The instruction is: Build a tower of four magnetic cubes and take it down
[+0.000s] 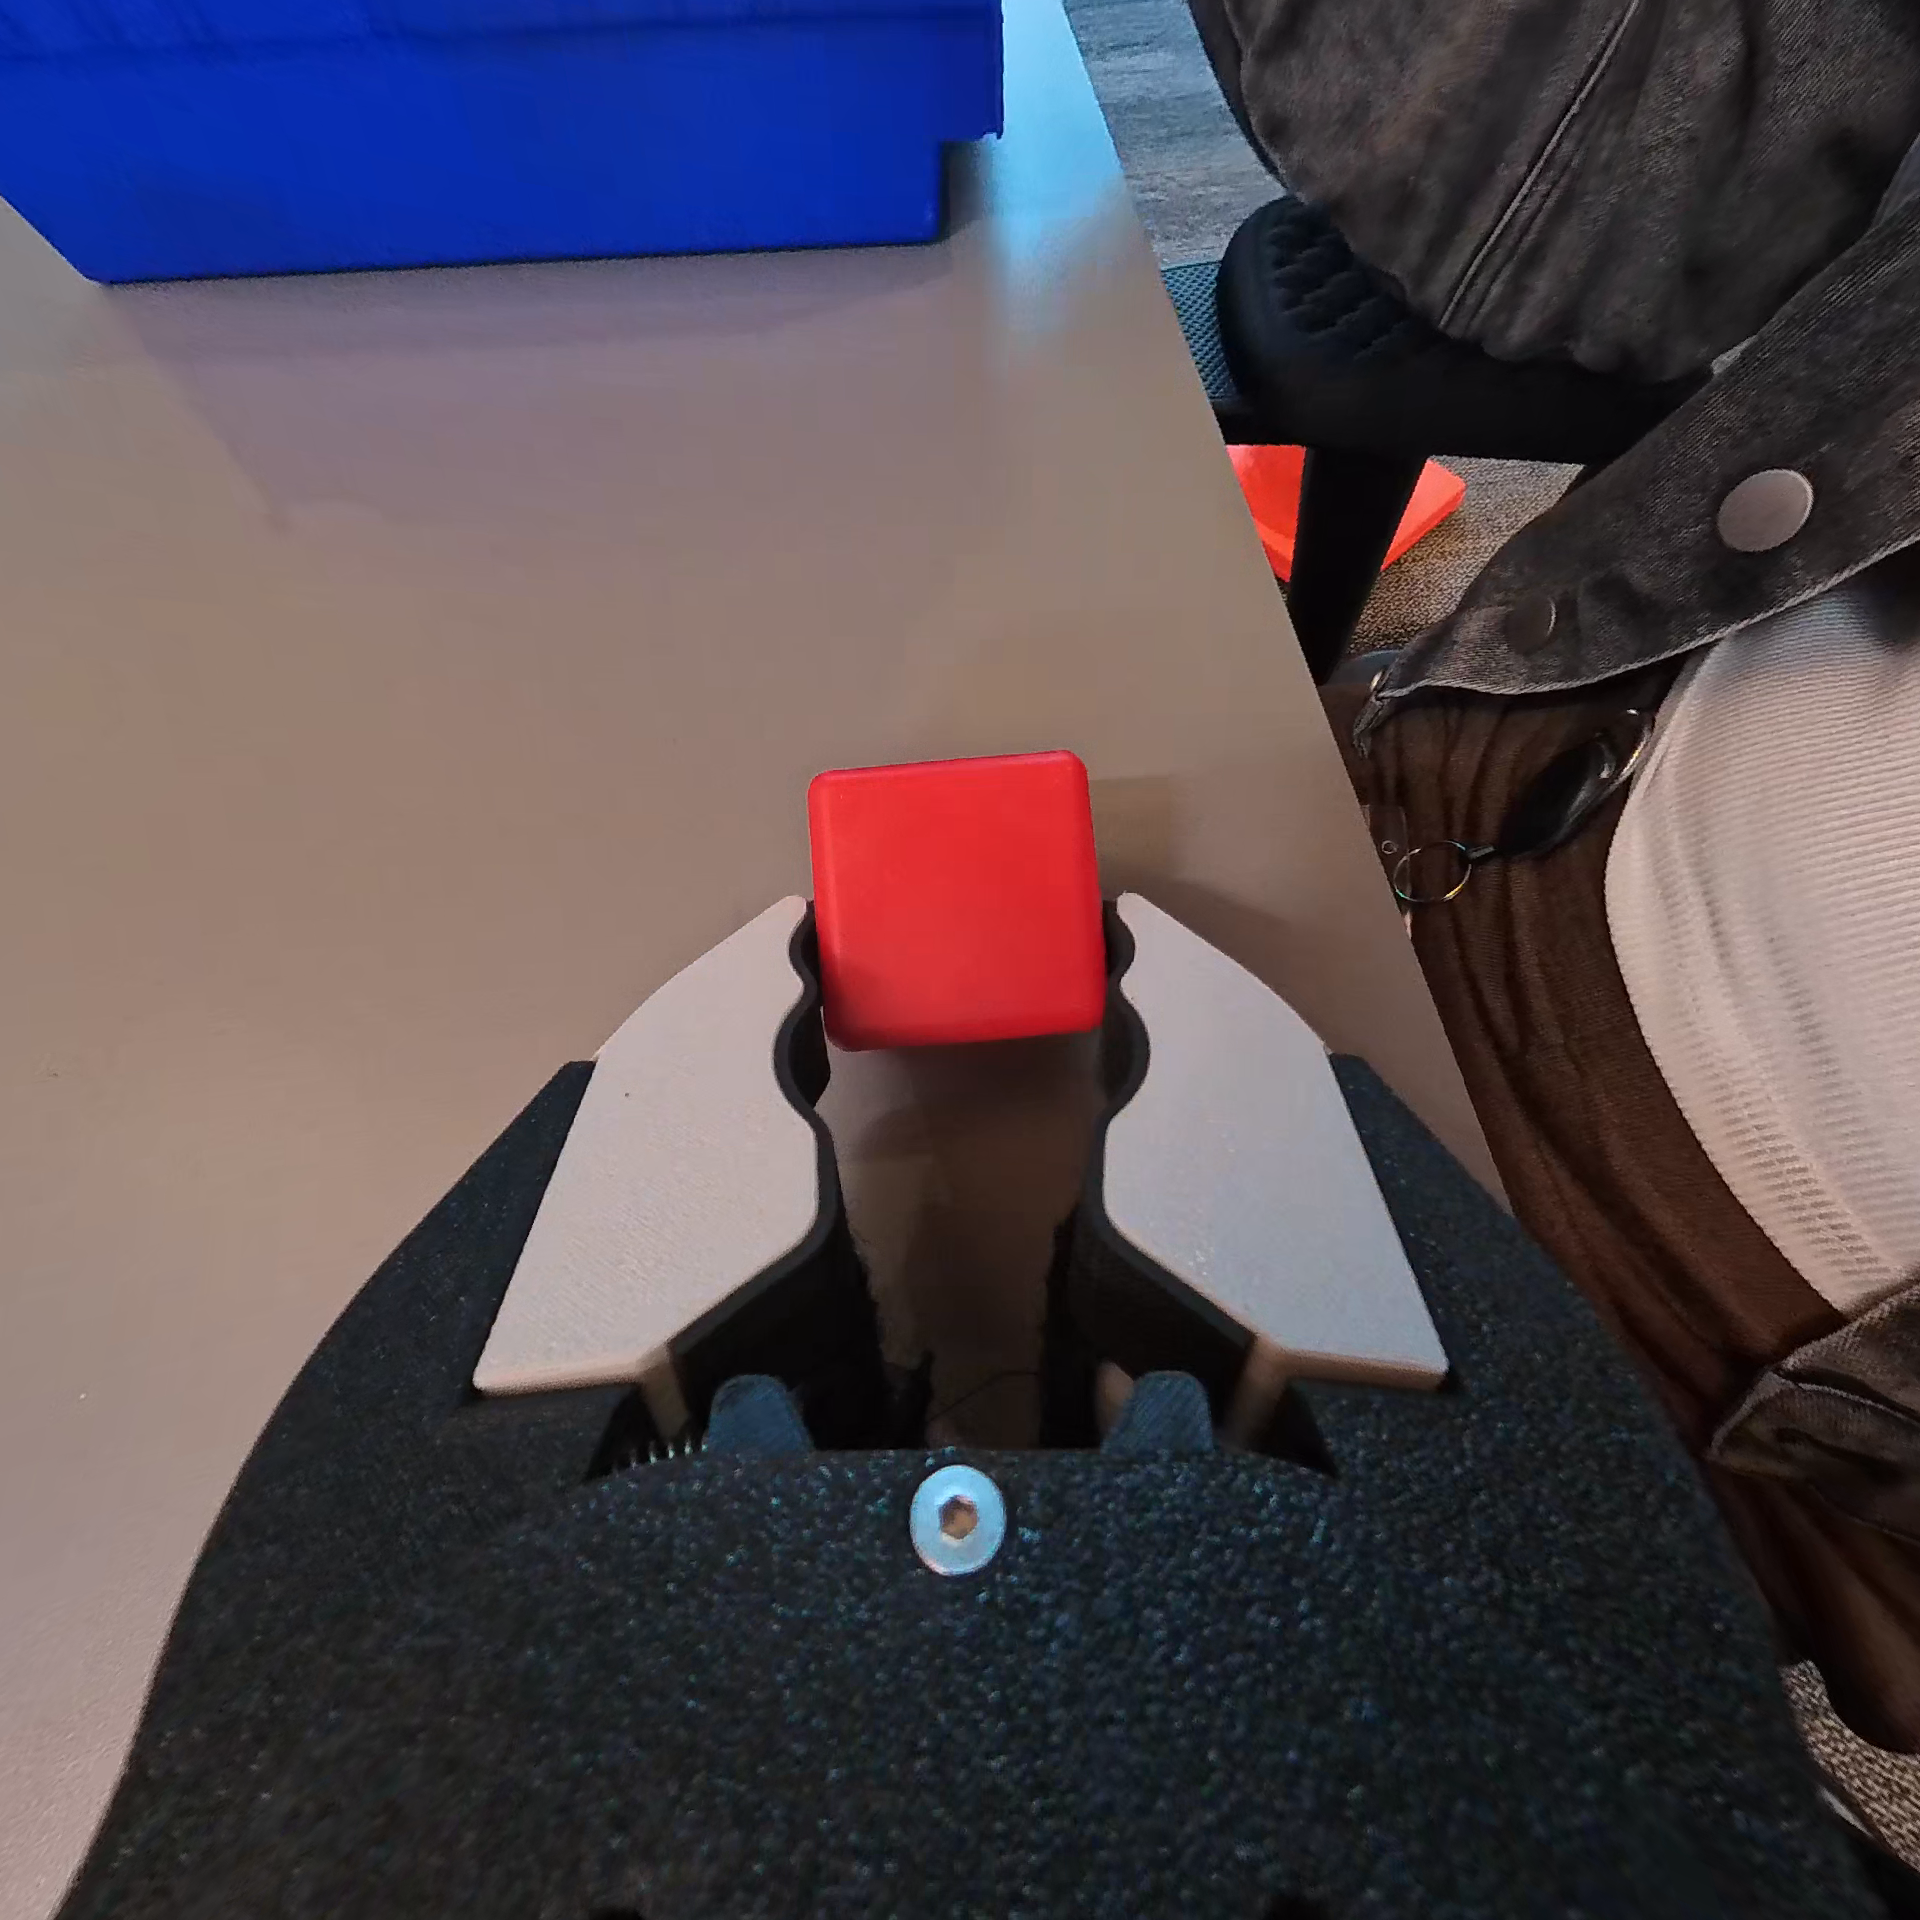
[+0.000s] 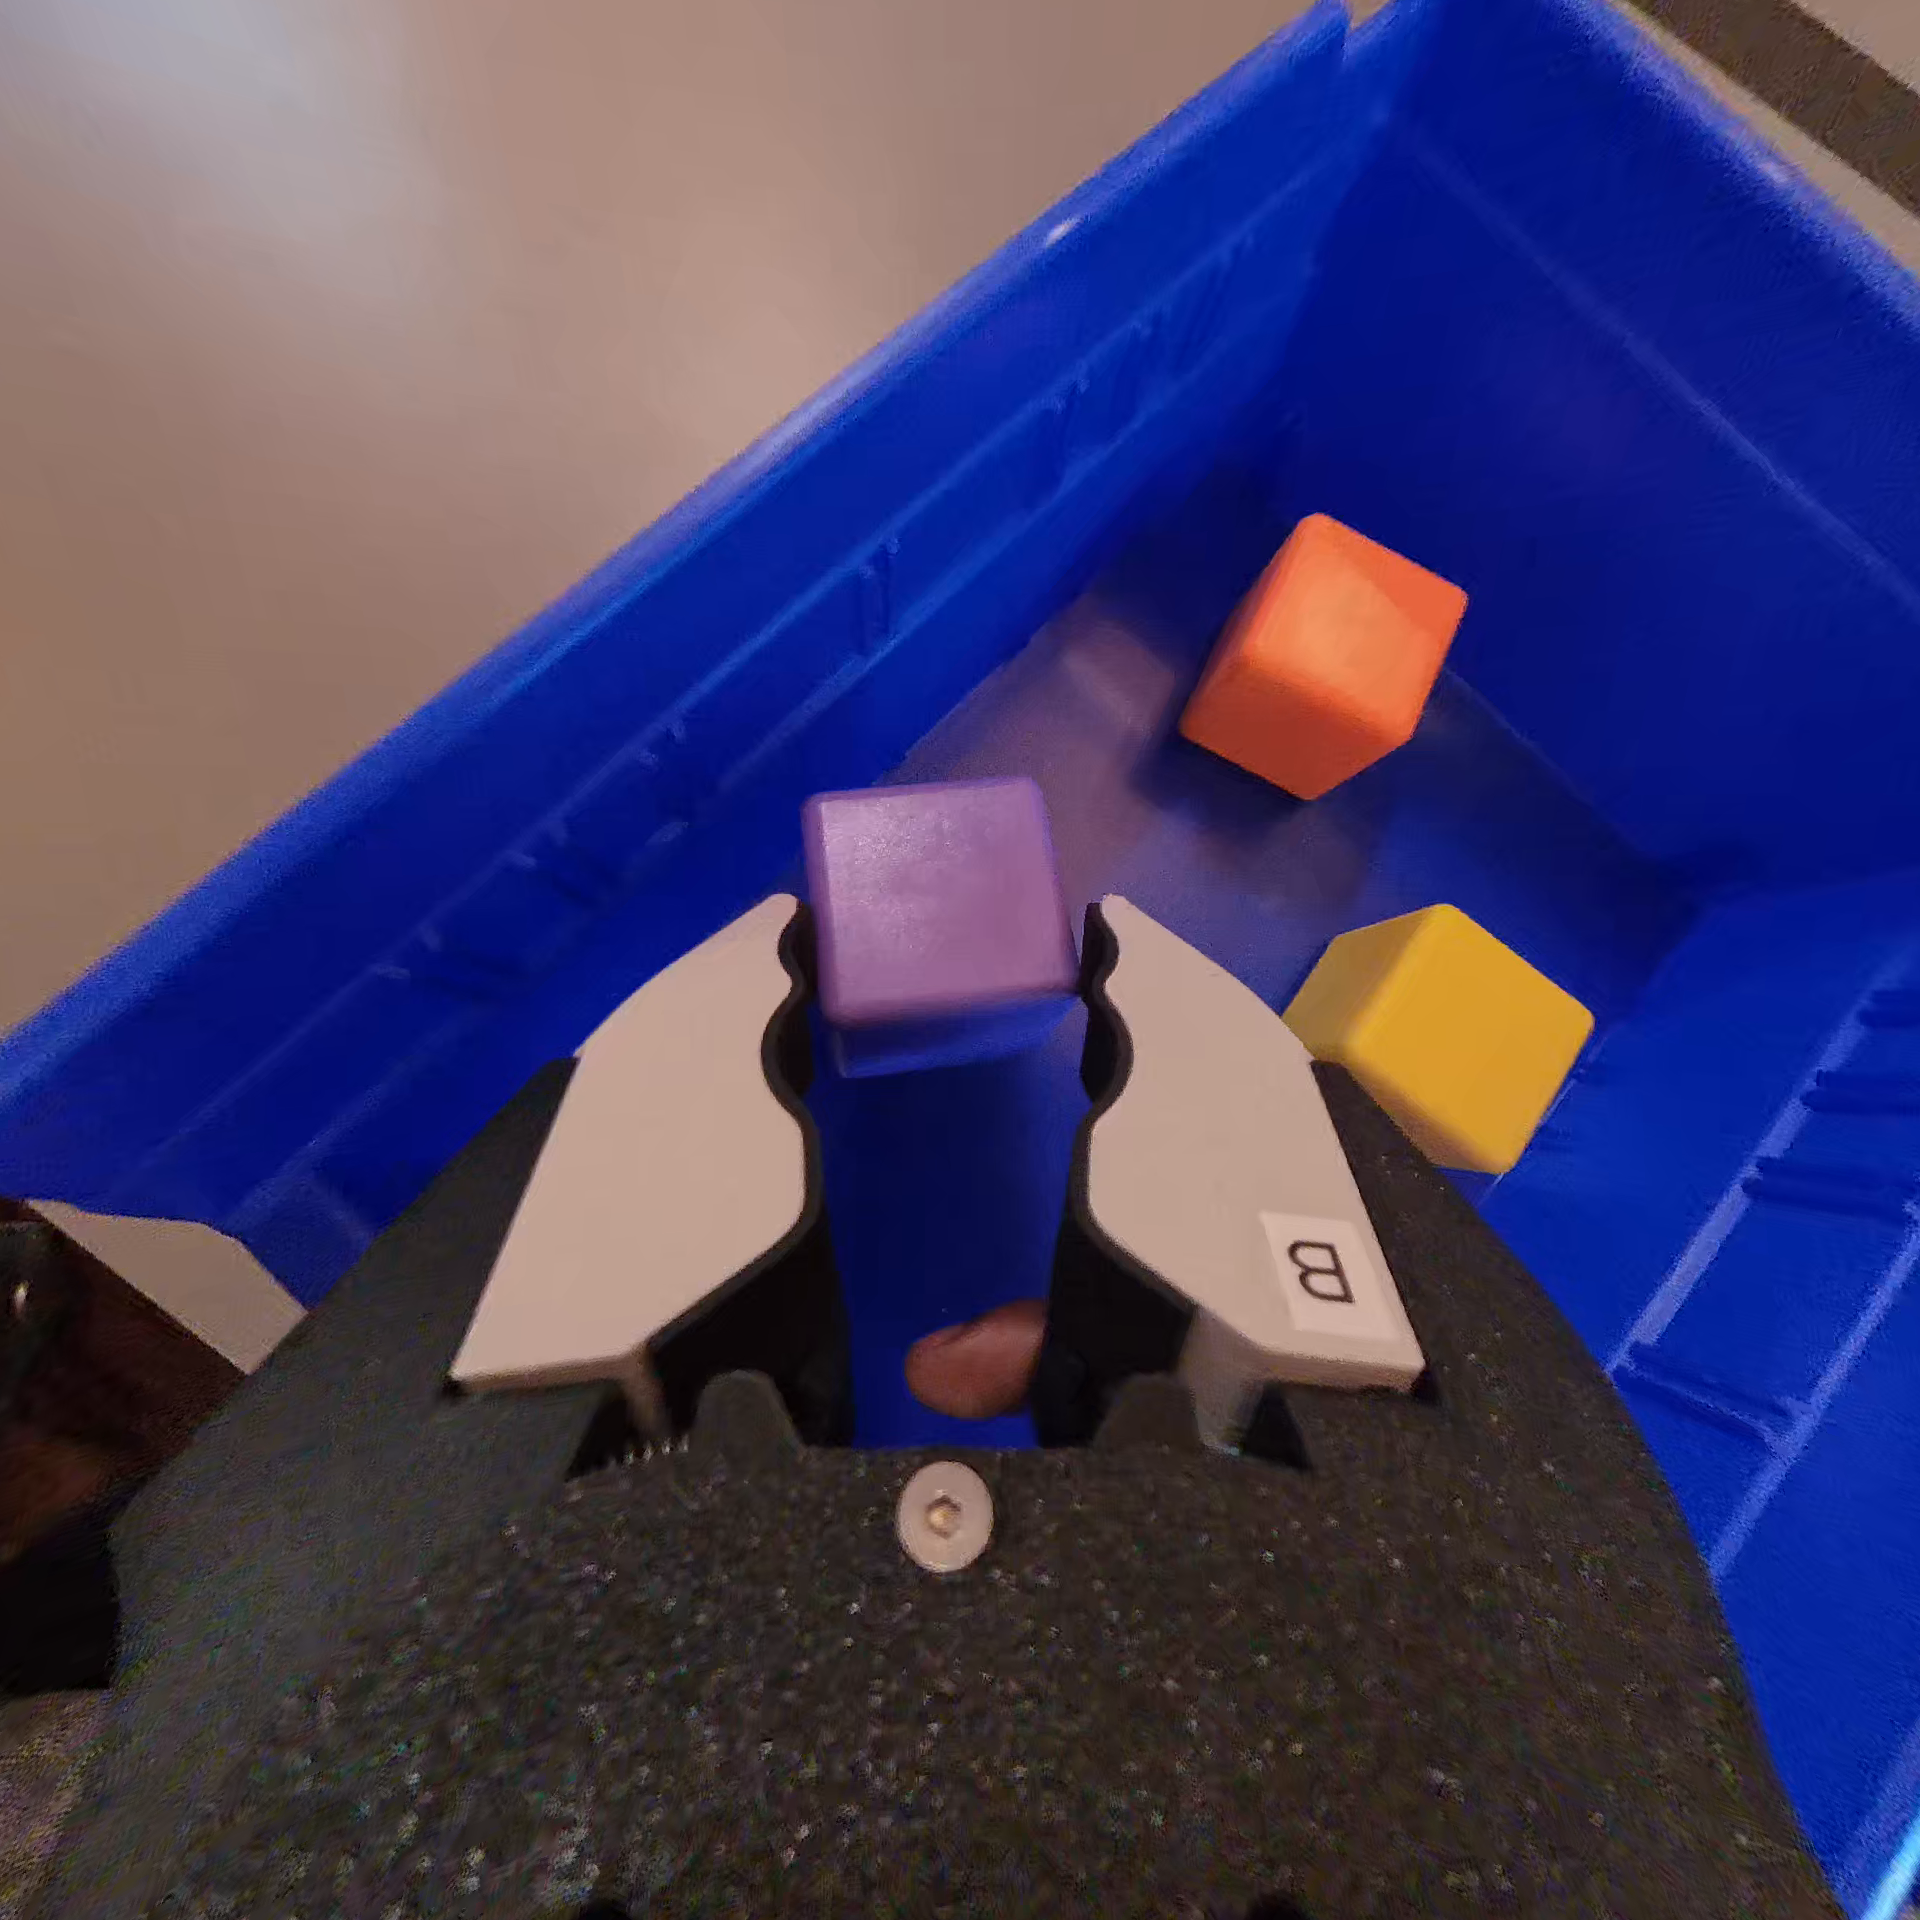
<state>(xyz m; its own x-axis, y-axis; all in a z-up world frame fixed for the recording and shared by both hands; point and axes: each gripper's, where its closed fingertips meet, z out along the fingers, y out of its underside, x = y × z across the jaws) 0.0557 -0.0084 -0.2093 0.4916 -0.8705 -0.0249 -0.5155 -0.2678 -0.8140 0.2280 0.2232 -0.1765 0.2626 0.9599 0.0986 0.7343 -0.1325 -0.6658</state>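
In the left wrist view my left gripper point(image 1: 961, 920) is shut on a red cube point(image 1: 954, 883), with both pads against its sides. It holds the cube over the tan table point(image 1: 468, 644), near the table's right edge. In the right wrist view my right gripper point(image 2: 940, 925) is inside the blue bin point(image 2: 675, 727) and shut on a purple cube point(image 2: 930, 883), which sits between the fingertips. An orange cube point(image 2: 1325, 655) and a yellow cube point(image 2: 1439, 1029) lie on the bin floor to the right of my right gripper.
The blue bin point(image 1: 499, 135) stands at the far left of the table in the left wrist view. The table edge runs diagonally at the right. Beyond it are a person in a dark jacket point(image 1: 1558, 156), a black chair point(image 1: 1340, 343) and an orange object on the floor point(image 1: 1429, 504). The grippers' ends are close to 30 cm from one another.
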